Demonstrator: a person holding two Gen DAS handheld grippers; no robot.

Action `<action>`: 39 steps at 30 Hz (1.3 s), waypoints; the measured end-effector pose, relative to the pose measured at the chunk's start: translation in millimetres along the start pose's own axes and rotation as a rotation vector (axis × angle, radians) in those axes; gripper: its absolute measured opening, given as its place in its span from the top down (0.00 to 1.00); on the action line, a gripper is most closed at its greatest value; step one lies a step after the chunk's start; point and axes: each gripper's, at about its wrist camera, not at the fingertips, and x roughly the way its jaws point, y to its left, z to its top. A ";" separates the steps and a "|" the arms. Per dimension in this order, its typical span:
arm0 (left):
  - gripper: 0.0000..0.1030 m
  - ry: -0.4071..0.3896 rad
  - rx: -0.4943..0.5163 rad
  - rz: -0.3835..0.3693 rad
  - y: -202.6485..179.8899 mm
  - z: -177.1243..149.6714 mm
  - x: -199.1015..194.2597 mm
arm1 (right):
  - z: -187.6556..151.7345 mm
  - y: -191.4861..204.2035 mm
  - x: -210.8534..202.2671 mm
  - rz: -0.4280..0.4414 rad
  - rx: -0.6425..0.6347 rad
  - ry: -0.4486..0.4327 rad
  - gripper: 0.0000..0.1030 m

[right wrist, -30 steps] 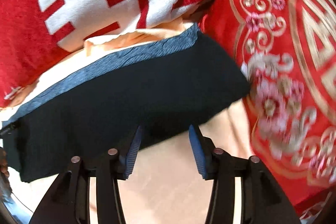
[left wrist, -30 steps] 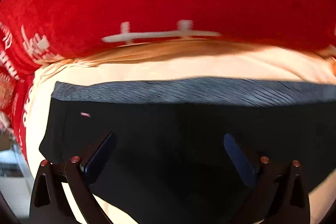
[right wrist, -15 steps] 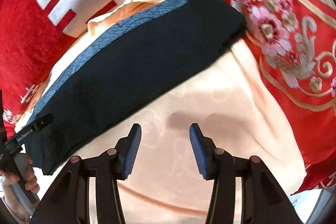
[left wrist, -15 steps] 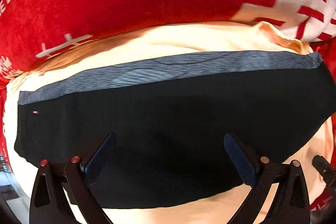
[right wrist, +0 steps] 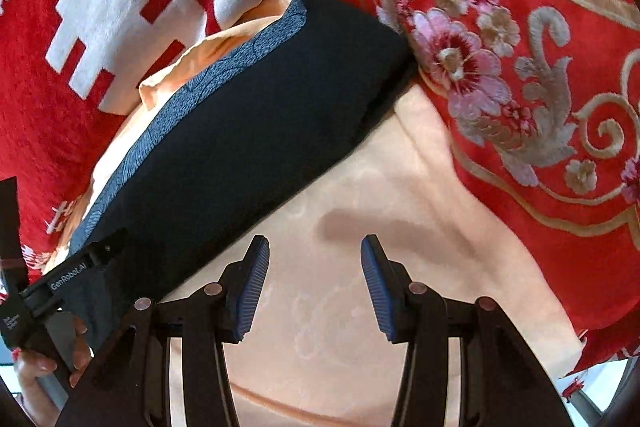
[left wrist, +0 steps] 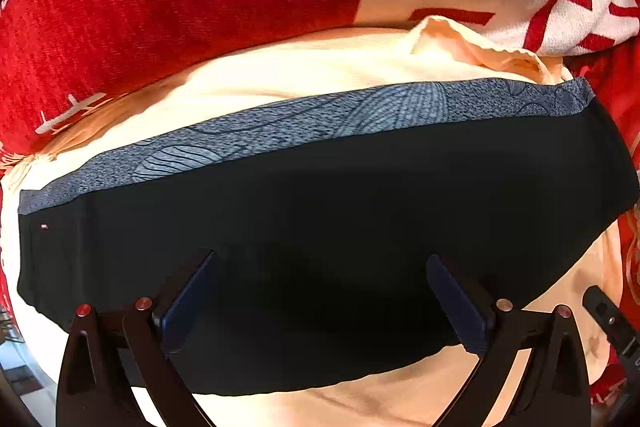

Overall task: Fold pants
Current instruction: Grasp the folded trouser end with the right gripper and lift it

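The black pants (left wrist: 340,227) lie folded into a long band on a peach cloth (left wrist: 304,79), with a grey-blue patterned waistband (left wrist: 304,123) along the far edge. My left gripper (left wrist: 320,257) hangs over the middle of the pants, pointing down, jaws wide open with nothing between them. In the right wrist view the pants (right wrist: 248,123) run diagonally. My right gripper (right wrist: 314,241) stands open over bare peach cloth (right wrist: 360,307), just off the pants' near edge. The left gripper's body (right wrist: 60,279) and a hand (right wrist: 36,363) show at the lower left.
A red blanket with white characters (left wrist: 200,7) lies beyond the pants. A red embroidered floral cover (right wrist: 520,67) borders the pants' right end. Part of the right gripper (left wrist: 608,315) shows at the left wrist view's right edge.
The left gripper slid right along the pants, bringing their right end into view. The right gripper drew back off the pants' edge onto the peach cloth and rolled. Both stayed open.
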 end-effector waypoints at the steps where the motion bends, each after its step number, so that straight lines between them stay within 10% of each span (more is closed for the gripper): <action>1: 0.00 0.000 0.006 0.006 -10.6 -0.1 0.5 | 0.8 -3.4 -0.3 0.009 0.014 -0.003 0.50; 16: 0.00 0.006 -0.020 0.026 -32.8 -6.9 12.6 | 44.1 -9.2 9.3 -0.008 0.080 -0.120 0.50; 22: 0.00 -0.004 -0.022 0.031 -36.7 -10.7 16.5 | 53.2 -0.3 4.8 -0.021 -0.004 -0.155 0.91; 32: 0.00 -0.014 -0.017 0.032 -24.6 -17.1 20.9 | 44.3 -7.4 -0.3 0.093 -0.019 -0.118 0.88; 39: 0.00 -0.020 -0.009 0.033 -25.8 -18.2 20.0 | 9.9 -2.6 18.9 0.335 0.137 -0.040 0.56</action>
